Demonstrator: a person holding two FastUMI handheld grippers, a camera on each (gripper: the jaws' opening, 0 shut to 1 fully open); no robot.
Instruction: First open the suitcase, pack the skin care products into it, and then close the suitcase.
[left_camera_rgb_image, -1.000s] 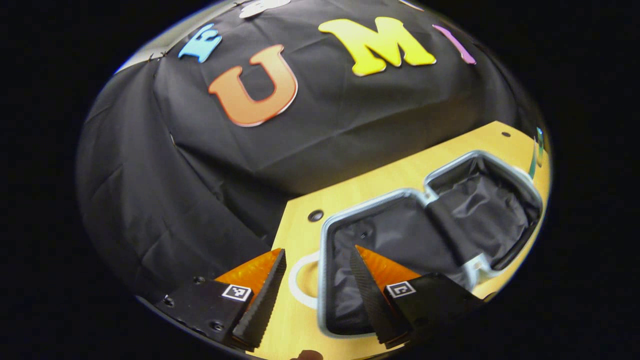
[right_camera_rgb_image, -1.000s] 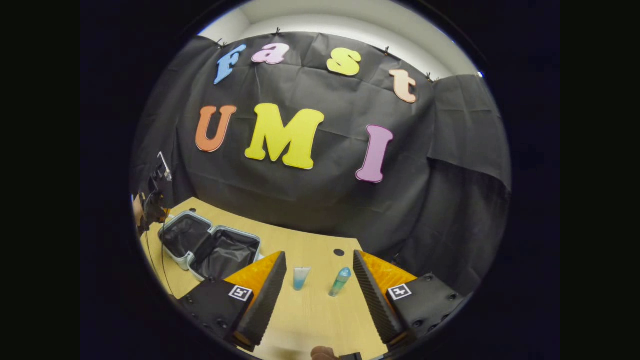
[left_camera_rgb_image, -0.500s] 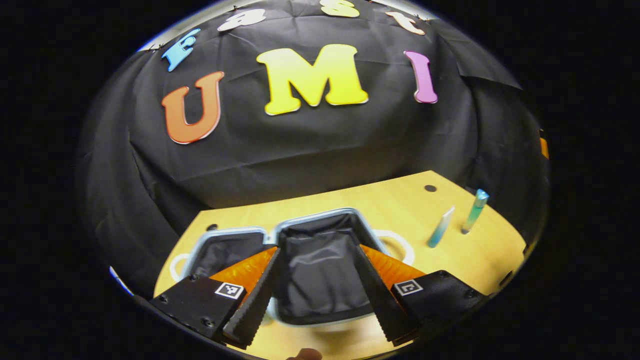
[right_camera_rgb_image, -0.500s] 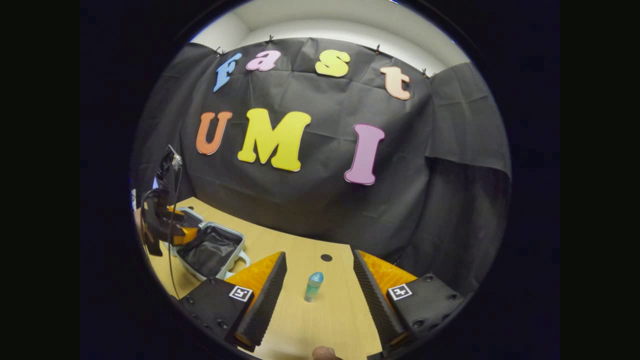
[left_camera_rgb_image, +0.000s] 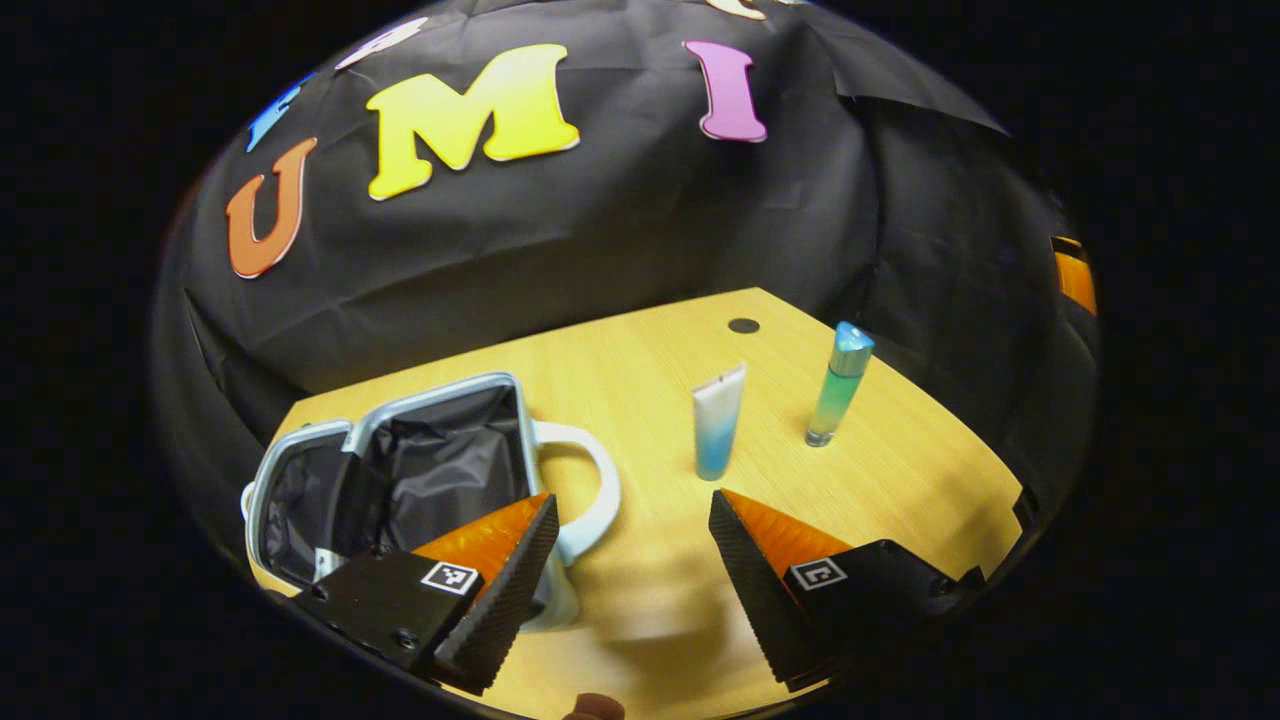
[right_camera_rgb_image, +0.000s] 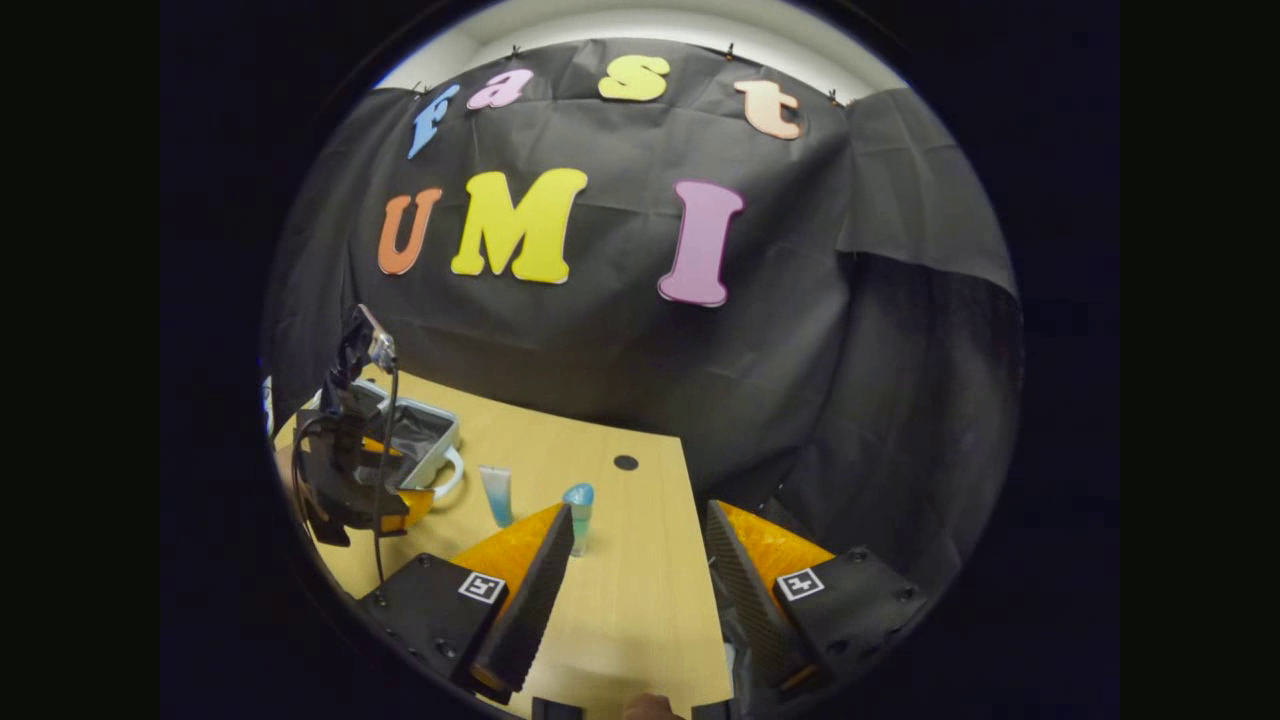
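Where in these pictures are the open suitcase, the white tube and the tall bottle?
suitcase (left_camera_rgb_image: 440, 460), left gripper view, on its dark lining.
white tube (left_camera_rgb_image: 718, 420), left gripper view, on the middle of its body.
tall bottle (left_camera_rgb_image: 836, 390), left gripper view, on its body below the cap.

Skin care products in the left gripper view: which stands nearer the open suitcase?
The white-and-blue tube; the green bottle with the blue cap stands beyond it, farther from the suitcase.

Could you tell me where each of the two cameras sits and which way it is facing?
Left gripper view: rides the left hand-held gripper, facing the open suitcase, tube and bottle; own fingers at bottom.
Right gripper view: rides the right hand-held gripper, facing the table and wall; own fingers at bottom, left gripper farther off.
Shared: suitcase, tube, bottle, table.
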